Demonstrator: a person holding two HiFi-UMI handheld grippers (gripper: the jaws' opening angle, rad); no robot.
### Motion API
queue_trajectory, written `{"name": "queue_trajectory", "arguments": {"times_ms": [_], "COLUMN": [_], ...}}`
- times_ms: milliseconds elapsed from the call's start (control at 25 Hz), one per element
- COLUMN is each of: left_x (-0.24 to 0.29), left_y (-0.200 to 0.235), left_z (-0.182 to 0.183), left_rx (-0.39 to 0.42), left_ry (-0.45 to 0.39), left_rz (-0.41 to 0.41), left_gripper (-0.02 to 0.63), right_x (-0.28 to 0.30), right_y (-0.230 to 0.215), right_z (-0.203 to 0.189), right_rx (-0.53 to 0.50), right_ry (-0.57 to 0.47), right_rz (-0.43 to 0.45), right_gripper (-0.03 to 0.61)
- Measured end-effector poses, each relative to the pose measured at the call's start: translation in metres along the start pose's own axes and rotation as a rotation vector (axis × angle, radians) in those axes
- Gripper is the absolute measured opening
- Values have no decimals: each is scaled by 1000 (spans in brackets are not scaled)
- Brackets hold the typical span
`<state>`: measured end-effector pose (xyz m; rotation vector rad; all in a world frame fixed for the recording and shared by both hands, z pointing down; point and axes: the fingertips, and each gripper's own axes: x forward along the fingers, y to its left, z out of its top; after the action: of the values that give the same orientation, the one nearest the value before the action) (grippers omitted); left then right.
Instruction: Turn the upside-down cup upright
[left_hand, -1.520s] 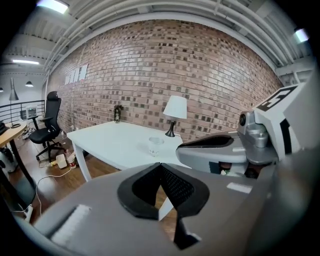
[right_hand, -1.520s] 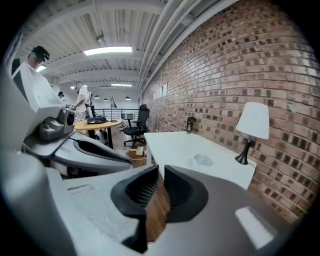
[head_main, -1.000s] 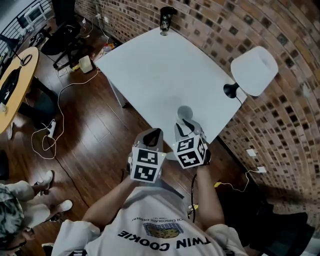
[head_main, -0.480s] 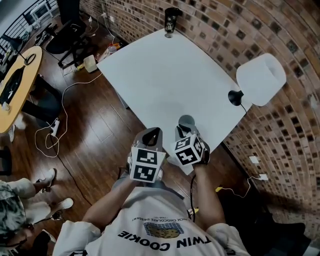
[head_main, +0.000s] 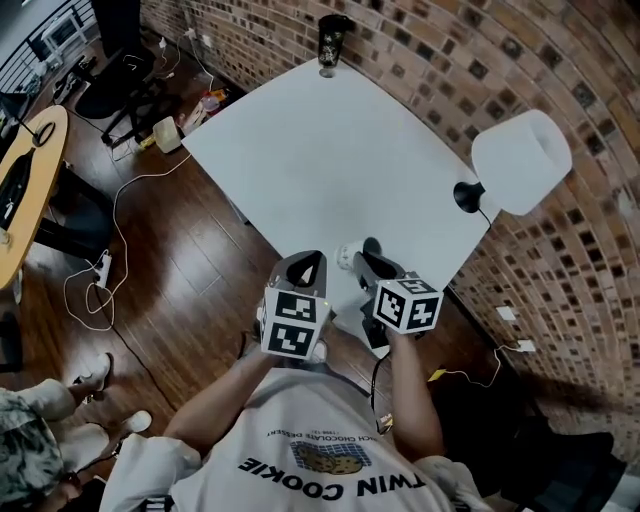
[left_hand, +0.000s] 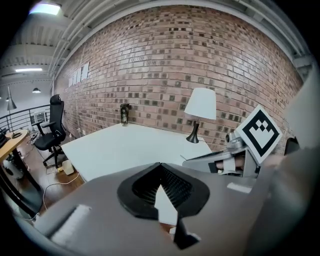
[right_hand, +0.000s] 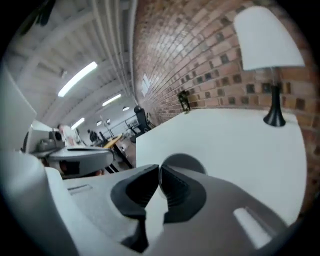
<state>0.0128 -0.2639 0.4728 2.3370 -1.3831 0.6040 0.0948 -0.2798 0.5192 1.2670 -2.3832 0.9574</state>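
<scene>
The cup (right_hand: 184, 161) is at the near edge of the tabletop (head_main: 330, 150), straight ahead of the right gripper (right_hand: 159, 172), whose fingers are closing on its wall. The left gripper (left_hand: 161, 167) hovers just beside, its fingers closed and empty.

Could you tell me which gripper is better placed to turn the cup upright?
Right: the right gripper has the cup wall between its closing jaws; the left gripper is shut and empty.

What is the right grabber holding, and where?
The right hand-held gripper, jaws closing, pinches the small grey round cup by its thin wall.
</scene>
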Motion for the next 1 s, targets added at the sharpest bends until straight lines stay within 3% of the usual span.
{"name": "queue_trajectory", "arguments": {"times_ms": [120, 280, 560, 720, 880, 1000], "left_x": [7, 15, 24, 26, 27, 28], "left_y": [5, 5, 4, 4, 6, 8], "left_z": [4, 8, 7, 8, 9, 9], "left_rx": [2, 9, 14, 19, 20, 17], "left_ry": [1, 0, 14, 13, 14, 14], "left_rz": [-19, -41, -65, -68, -66, -64], "left_gripper": [5, 5, 5, 5, 5, 5], "right_x": [2, -2, -6, -9, -12, -14], "right_y": [-16, -39, -63, -76, -79, -71], "right_z": [-1, -4, -12, -25, -26, -15], "right_rx": [253, 482, 637, 796, 789, 654], "right_ry": [-102, -202, -271, -300, -304, -277], "right_rz": [56, 90, 78, 79, 89, 87], "right_gripper": [22, 23, 25, 26, 31, 43]}}
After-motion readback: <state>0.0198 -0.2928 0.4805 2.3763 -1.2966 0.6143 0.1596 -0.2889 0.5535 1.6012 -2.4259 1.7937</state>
